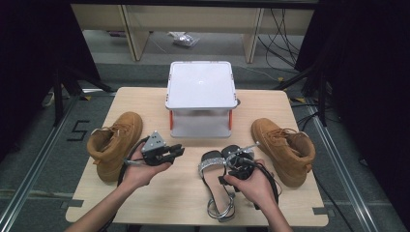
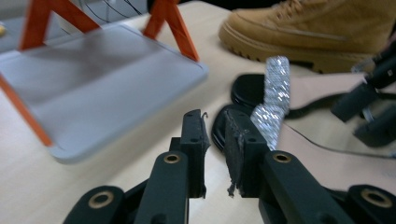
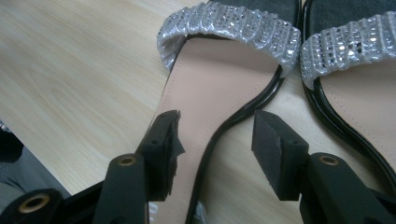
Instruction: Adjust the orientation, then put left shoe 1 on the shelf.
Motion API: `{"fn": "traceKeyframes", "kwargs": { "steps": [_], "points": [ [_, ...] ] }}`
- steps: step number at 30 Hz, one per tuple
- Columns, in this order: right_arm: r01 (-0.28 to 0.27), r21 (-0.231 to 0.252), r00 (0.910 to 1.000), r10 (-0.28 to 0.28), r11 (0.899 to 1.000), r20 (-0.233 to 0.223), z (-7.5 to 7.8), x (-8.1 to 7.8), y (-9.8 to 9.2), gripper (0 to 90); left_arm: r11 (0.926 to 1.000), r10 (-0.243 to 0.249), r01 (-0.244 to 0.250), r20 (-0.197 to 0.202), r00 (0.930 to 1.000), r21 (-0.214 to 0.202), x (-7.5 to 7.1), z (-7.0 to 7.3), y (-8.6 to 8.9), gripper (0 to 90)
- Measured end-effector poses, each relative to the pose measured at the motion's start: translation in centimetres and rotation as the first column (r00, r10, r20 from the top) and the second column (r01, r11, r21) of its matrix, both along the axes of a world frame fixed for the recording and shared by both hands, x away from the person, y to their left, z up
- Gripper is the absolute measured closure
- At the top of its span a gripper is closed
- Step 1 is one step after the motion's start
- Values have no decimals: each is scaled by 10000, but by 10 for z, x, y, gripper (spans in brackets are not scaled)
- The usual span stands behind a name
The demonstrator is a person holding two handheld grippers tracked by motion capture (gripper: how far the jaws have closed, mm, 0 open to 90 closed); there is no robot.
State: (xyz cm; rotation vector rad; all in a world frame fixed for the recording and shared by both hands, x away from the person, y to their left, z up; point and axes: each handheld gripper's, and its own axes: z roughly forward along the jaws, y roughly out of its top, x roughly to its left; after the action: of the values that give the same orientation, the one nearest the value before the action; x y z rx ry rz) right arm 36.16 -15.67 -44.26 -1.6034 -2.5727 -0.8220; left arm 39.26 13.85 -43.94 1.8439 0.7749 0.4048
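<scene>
Two sandals (image 1: 220,181) lie between two boots (image 1: 113,143); both tools, left (image 1: 175,151) and right (image 1: 236,162), gape apart, holding nothing.

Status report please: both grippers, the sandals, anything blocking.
Left gripper open, empty, raised beside the sandals. Right gripper open over one sandal's edge, fingers not pressing. Both sandals flat on table. Nothing blocking.

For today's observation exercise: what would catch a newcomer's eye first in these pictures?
Probably the pair of sandals with glittering silver straps, lying at the table's near edge under the right gripper, whose jaws stand open over one sole. Next, two tan boots, the left boot and the right boot, flank a white two-tier rack with orange legs.
</scene>
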Motion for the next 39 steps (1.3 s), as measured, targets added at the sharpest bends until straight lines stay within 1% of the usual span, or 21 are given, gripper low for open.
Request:
{"fn": "traceKeyframes", "kwargs": {
  "steps": [2,3,6,7,8,9,10,12,13,14,18,19,20,23,24,28,29,32,35,38,39],
  "points": [
    [196,-117,9998,-197,9997,-78,0,0,4,529,9995,136,-126,337,9993,-294,7,12,6,766],
    [196,-117,9998,-197,9997,-78,0,0,4,529,9995,136,-126,337,9993,-294,7,12,6,766],
    [171,-226,9995,-177,9996,-254,2,1,8,527,9981,386,-344,838,9957,-509,18,31,9,766],
    [171,-226,9995,-177,9996,-254,2,1,8,527,9981,386,-344,838,9957,-509,18,31,9,766],
    [33,-335,9995,-43,9994,-301,3,0,10,521,9971,500,-438,1032,9934,-616,24,42,10,766],
    [33,-335,9995,-43,9994,-301,3,0,10,521,9971,500,-438,1032,9934,-616,24,42,10,763],
    [-172,-452,9989,152,9988,-439,4,0,11,513,9964,620,-542,1230,9905,-658,32,53,9,759],
    [-323,-354,9986,308,9989,-434,4,0,12,506,9961,694,-612,1343,9885,-640,37,58,8,755],
    [-205,-441,9979,177,9988,-626,3,-1,14,498,9955,789,-702,1484,9858,-630,42,62,8,753],
    [-508,-500,9968,475,9975,-646,1,0,16,487,9949,892,-806,1558,9838,-607,47,66,7,753],
    [-319,-598,9962,269,9977,-826,0,-2,21,458,9913,1249,-1159,1694,9776,-624,70,78,1,770],
    [-375,-779,9969,319,9963,-719,-2,0,21,450,9913,1249,-1159,1694,9776,-624,70,78,1,785],
    [-214,-803,9966,148,9965,-814,-2,-1,23,437,9897,1404,-1340,1647,9763,-497,78,79,0,796],
    [-156,-818,9968,91,9965,-797,-3,-2,25,391,9850,1700,-1638,1410,9753,-545,84,78,-1,816],
    [219,-905,9912,-334,9957,-1278,-2,-4,31,391,9825,1835,-1773,1331,9740,-570,86,76,-2,822],
    [-31,-1044,9950,-74,9945,-996,-2,-3,33,384,9795,2014,-1988,1289,9710,-324,96,69,-4,821],
    [-186,-918,9947,91,9956,-1021,-2,-2,32,381,9788,2048,-2025,1247,9708,-313,97,67,-4,820],
    [-96,-1360,9933,-62,9907,-1156,-4,-3,37,371,9774,2110,-2086,1127,9710,-332,102,62,-4,817],
    [-136,-1302,9882,-66,9914,-1530,-6,-4,41,355,9778,2095,-2074,1113,9715,-297,104,59,-4,812],
    [-40,-1370,9880,-172,9906,-1536,-9,-3,43,327,9778,2096,-2079,1085,9717,-269,105,58,-4,813],
    [-225,-1457,9883,0,9891,-1528,-12,-2,43,321,9775,2107,-2092,1091,9714,-253,105,58,-4,814]
  ]
}}
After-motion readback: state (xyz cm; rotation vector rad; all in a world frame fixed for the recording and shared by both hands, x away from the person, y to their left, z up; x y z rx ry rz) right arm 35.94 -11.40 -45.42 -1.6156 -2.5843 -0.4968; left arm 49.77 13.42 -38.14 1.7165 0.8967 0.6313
